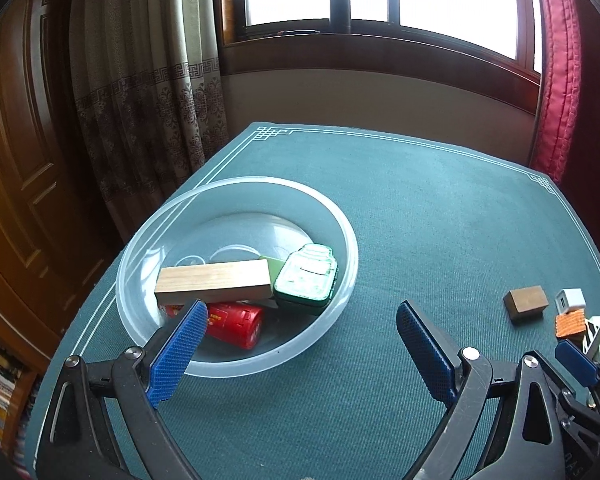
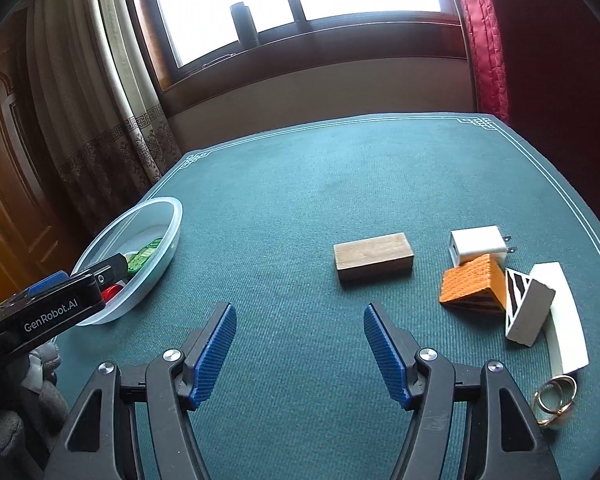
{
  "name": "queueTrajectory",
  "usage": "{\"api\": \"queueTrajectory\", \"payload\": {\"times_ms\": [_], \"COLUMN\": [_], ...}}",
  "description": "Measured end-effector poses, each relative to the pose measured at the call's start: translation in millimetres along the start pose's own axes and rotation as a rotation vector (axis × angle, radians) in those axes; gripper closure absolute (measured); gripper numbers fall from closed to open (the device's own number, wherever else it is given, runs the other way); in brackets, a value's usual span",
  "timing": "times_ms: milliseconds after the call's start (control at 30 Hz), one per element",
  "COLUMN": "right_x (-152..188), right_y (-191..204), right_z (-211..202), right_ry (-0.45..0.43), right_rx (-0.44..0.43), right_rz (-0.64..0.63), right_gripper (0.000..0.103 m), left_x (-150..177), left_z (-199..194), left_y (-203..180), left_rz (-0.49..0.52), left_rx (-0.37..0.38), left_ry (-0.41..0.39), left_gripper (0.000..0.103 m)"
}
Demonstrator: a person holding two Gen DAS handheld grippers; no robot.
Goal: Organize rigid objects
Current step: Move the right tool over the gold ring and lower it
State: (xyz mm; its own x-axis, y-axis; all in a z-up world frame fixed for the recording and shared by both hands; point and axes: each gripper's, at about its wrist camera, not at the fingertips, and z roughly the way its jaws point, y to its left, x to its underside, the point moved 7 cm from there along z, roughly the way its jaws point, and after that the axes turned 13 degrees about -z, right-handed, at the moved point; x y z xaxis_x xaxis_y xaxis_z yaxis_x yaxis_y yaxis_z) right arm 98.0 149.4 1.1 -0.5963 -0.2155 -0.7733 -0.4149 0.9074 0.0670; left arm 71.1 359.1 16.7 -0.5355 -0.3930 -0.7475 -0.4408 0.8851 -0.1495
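My left gripper point(image 1: 300, 320) gapes empty beside bowl point(image 1: 340, 240), apparently the collection point | my right gripper point(image 2: 300, 344) spread wide, empty, facing dark wooden block point(image 2: 374, 256) on table point(image 2: 300, 180), likely next.

One clear plastic round bowl point(image 1: 148, 240). In it: one long pale wooden block point(image 1: 214, 280), one green-lidded clear rectangular box point(image 1: 306, 276), one red cylindrical can point(image 1: 236, 322).

Loose on the tabletop: one short dark wooden block point(image 2: 374, 262), one white plug charger point(image 2: 478, 245), one orange textured wedge point(image 2: 474, 286), one black-and-white striped wedge point(image 2: 526, 306), one flat white rectangular piece point(image 2: 566, 320), two gold metal rings point(image 2: 556, 400).
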Motion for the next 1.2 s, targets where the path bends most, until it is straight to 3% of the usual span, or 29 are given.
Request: {"api": "queueTrajectory", "payload": {"times_ms": [533, 667, 1200], "right_x": [14.8, 20.5, 64.2], "right_y": [-33.4, -45.1, -133.1], "right_z": [-24.1, -33.3, -68.5], "right_ry": [-0.012, -0.017, 0.034], "right_rx": [0.067, 0.090, 0.254], "right_rz": [0.027, 0.029, 0.119], "right_gripper": [0.033, 0.033, 0.033], "left_x": [19.5, 26.7, 62.5], "left_z": [-5.2, -2.6, 3.4], "left_y": [-34.9, -41.4, -92.2], "left_rz": [0.077, 0.081, 0.171], "left_rx": [0.038, 0.059, 0.132], "left_ry": [0.026, 0.063, 0.169], "left_gripper": [0.007, 0.007, 0.007]}}
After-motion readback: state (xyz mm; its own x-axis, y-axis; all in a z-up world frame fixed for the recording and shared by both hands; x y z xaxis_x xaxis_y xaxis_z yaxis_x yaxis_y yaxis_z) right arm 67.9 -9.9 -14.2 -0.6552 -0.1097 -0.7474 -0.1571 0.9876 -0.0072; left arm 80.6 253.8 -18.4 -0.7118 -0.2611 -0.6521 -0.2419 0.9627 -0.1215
